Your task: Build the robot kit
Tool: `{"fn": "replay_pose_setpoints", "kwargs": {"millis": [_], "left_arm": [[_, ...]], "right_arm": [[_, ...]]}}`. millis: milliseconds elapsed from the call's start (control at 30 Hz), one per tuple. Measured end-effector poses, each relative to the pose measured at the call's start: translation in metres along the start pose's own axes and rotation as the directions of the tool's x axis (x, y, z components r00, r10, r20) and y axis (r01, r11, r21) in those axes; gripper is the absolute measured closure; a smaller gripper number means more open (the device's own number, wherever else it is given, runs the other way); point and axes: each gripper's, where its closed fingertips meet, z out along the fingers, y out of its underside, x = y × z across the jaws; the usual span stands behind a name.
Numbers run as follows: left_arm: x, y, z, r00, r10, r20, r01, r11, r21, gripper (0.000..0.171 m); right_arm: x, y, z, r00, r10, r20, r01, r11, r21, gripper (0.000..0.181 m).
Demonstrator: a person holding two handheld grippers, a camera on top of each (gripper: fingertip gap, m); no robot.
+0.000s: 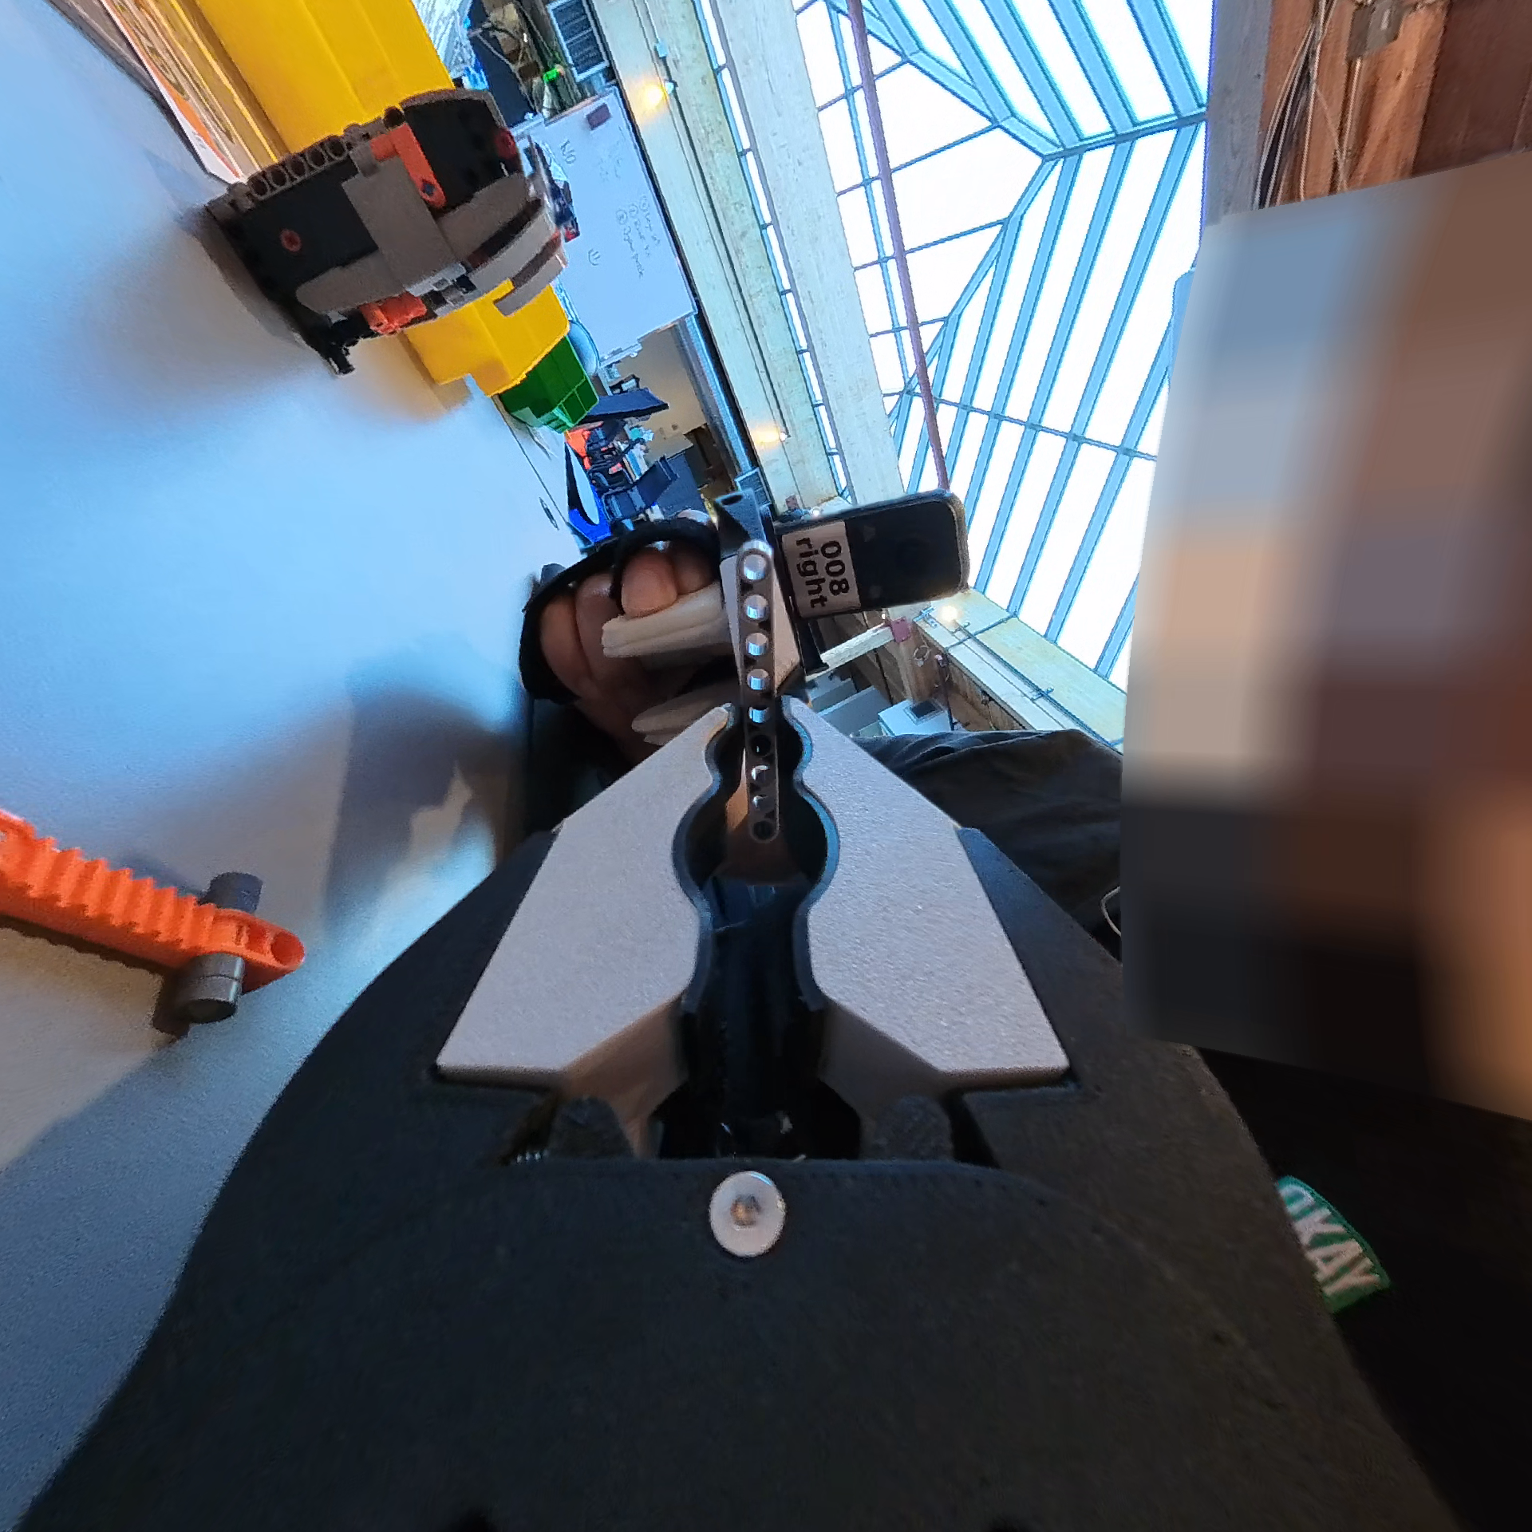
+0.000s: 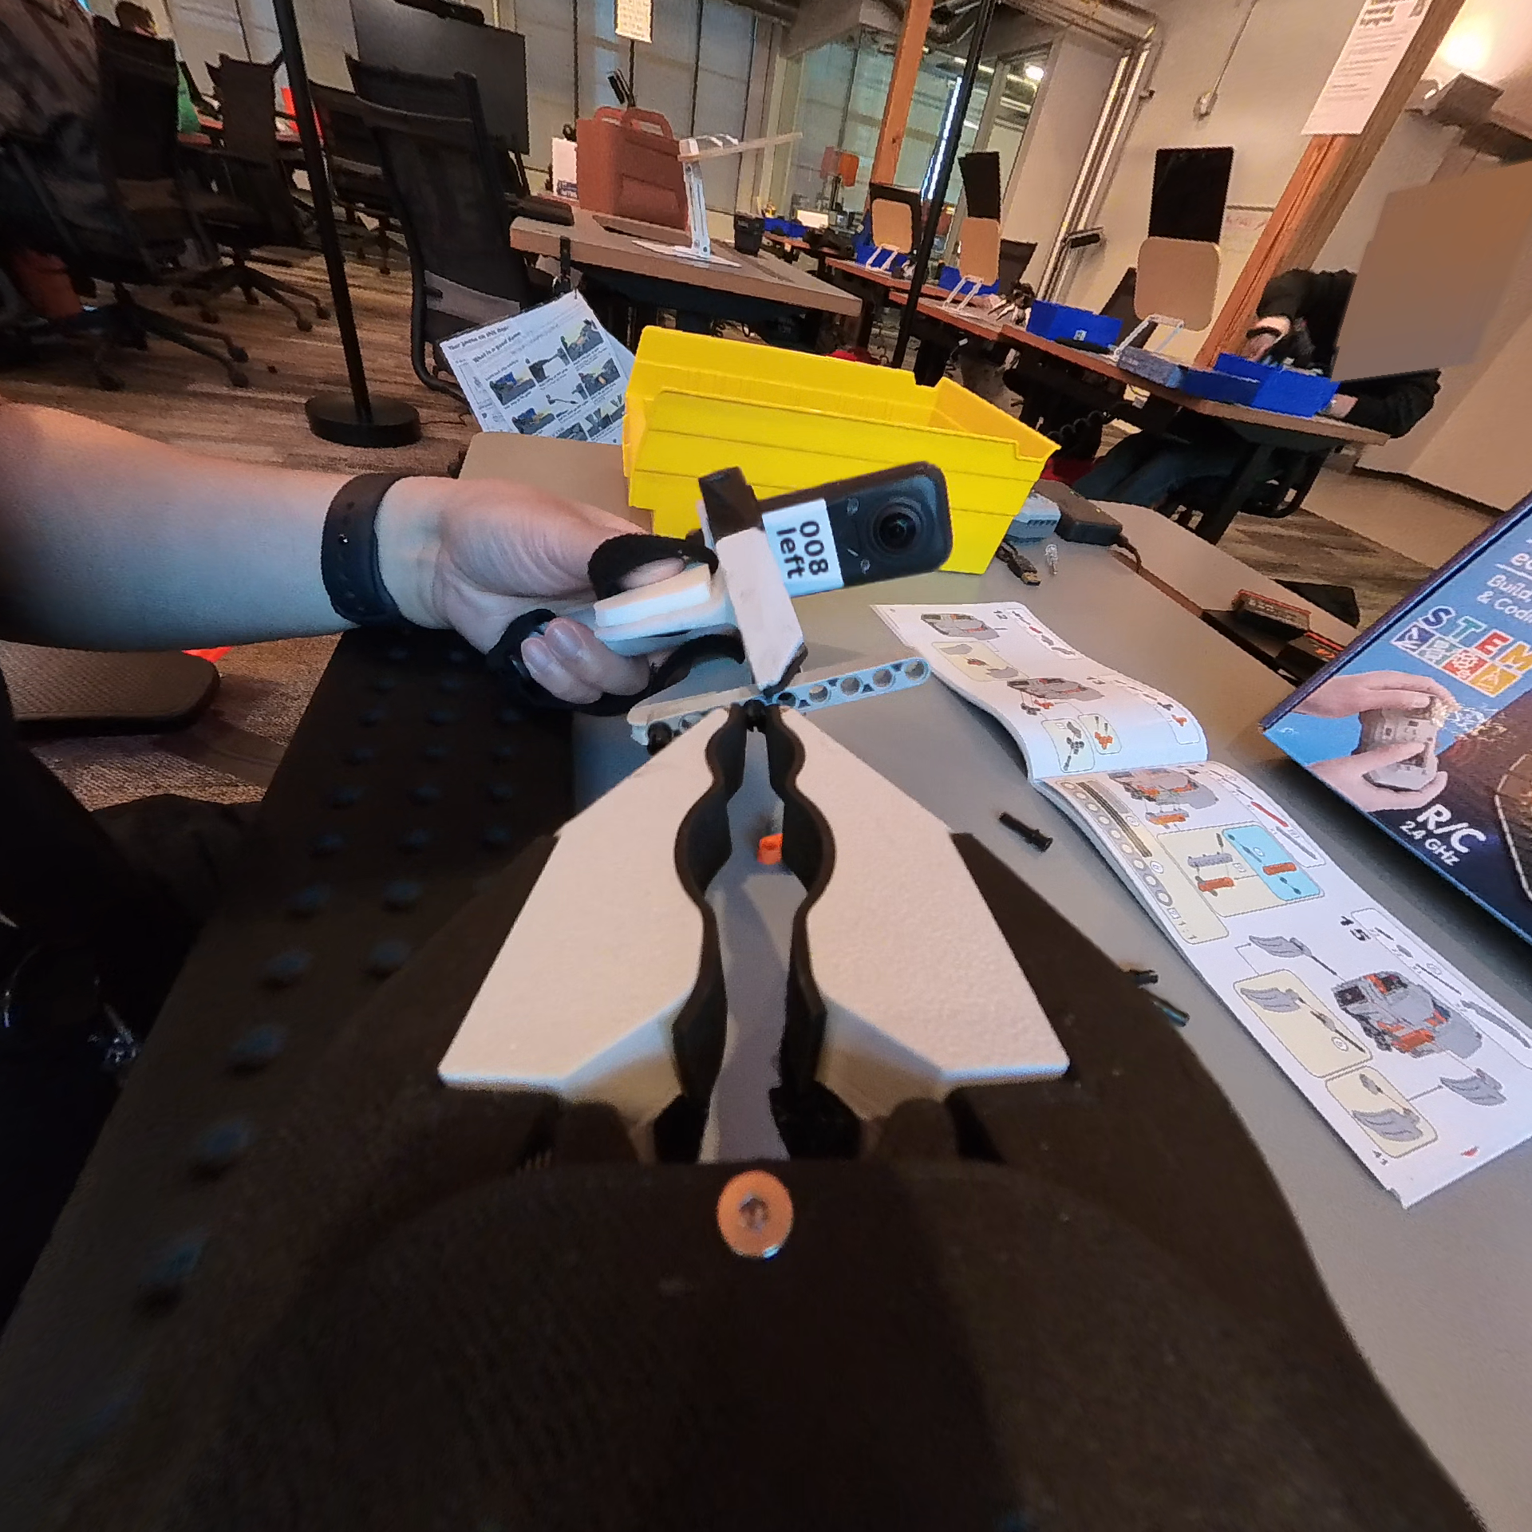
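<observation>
My left gripper (image 1: 758, 721) is shut on a long grey beam with a row of holes (image 1: 756, 630), held in the air on end. The right wrist view shows the same beam (image 2: 854, 684) lying crosswise, clamped by the left gripper (image 2: 775, 671) in a person's hand. My right gripper (image 2: 753, 715) is shut on a small black pin at its tips, pressed against the beam's side just below the left gripper. The right gripper's camera (image 1: 870, 555) shows behind the beam in the left wrist view.
A grey, black and orange part-built model (image 1: 390, 215) stands by a yellow bin (image 2: 829, 448). An orange toothed rack (image 1: 141, 920), an open instruction booklet (image 2: 1161, 829), a blue box (image 2: 1426, 746), a loose black pin (image 2: 1025, 831) and a small orange piece (image 2: 769, 847) lie on the grey table (image 2: 912, 953). The grippers are tip to tip, or close to it.
</observation>
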Motion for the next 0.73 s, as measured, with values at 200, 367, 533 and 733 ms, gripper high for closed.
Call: {"fn": "replay_pose_setpoints", "kwargs": {"millis": [200,367,533,733], "left_arm": [[0.012,-0.032,-0.013,0.999,0.04,0.023,-0.04,0.999,0.037,0.17],[0.034,-0.1,-0.04,0.965,0.199,0.169,-0.212,0.976,0.059,0.168],[0.074,-0.185,-0.028,0.933,0.332,0.14,-0.345,0.935,0.082,0.168],[0.084,-0.236,-0.031,0.898,0.431,0.09,-0.44,0.867,0.232,0.169]], "right_arm": [[0.016,-0.012,-0.01,0.996,0.078,-0.041,-0.074,0.992,0.102,0.176],[0.061,-0.008,-0.022,0.971,0.076,-0.229,-0.059,0.995,0.08,0.176],[0.137,-0.025,-0.019,0.87,-0.108,-0.481,0.111,0.994,-0.022,0.174],[0.225,-0.021,0.027,0.841,-0.147,-0.521,0.092,0.987,-0.131,0.181]]}}
